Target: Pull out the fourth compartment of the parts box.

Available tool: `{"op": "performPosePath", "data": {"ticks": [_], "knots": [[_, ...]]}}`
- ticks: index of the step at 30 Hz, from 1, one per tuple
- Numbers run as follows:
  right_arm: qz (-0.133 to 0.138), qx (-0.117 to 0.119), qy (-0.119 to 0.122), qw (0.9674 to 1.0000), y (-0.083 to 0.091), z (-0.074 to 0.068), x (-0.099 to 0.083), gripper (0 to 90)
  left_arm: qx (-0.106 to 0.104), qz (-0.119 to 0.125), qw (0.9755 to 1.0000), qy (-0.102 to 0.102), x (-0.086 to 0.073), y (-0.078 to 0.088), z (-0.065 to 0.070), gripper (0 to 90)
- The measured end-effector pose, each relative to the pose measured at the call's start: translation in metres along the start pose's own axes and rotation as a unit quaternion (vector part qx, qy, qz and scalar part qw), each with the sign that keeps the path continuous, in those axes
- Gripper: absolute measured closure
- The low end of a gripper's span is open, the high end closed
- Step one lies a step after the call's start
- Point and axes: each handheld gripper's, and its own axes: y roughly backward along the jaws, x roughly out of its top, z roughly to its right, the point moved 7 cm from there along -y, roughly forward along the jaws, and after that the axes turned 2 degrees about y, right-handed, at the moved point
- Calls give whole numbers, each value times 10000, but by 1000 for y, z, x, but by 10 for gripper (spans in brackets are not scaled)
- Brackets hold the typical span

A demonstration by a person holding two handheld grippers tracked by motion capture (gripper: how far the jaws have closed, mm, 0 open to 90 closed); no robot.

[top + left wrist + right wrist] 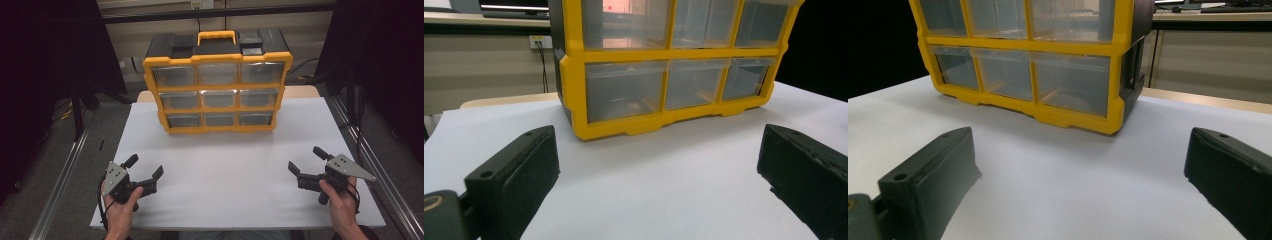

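Nine unlabelled clear drawers front the yellow organizer point(218, 90); no writing legible.

We see a white tabletop point(225, 175) on a grey floor point(75, 190), flanked by metal rails point(62, 175) and black curtains point(45, 60) on both sides. Behind it runs a beige panelled wall point(484, 75) with a white power socket point(540, 41) and cables hanging from it. The light is dim and even.
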Motion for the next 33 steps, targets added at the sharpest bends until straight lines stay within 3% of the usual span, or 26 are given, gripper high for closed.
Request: {"op": "performPosePath", "data": {"ticks": [2,4,6,13,22,33], "knots": [[0,-5,-4,10000,0,0,0,3,-55,-40,10000,4,-1,0,1,33],[-13,-2,-16,10000,0,0,0,3,112,-58,9999,-19,0,-1,-2,33],[-37,12,-19,10000,0,0,-1,3,79,1,10000,38,1,-1,-2,34],[-66,24,-63,10000,-1,2,-3,3,131,-55,9996,-224,4,-5,-2,34],[-66,38,-52,10000,-1,0,-2,4,239,-8,9992,-329,10,-16,-8,34],[-80,34,-25,10000,-2,-1,-2,4,158,65,9992,-359,16,-31,-7,34]]}}
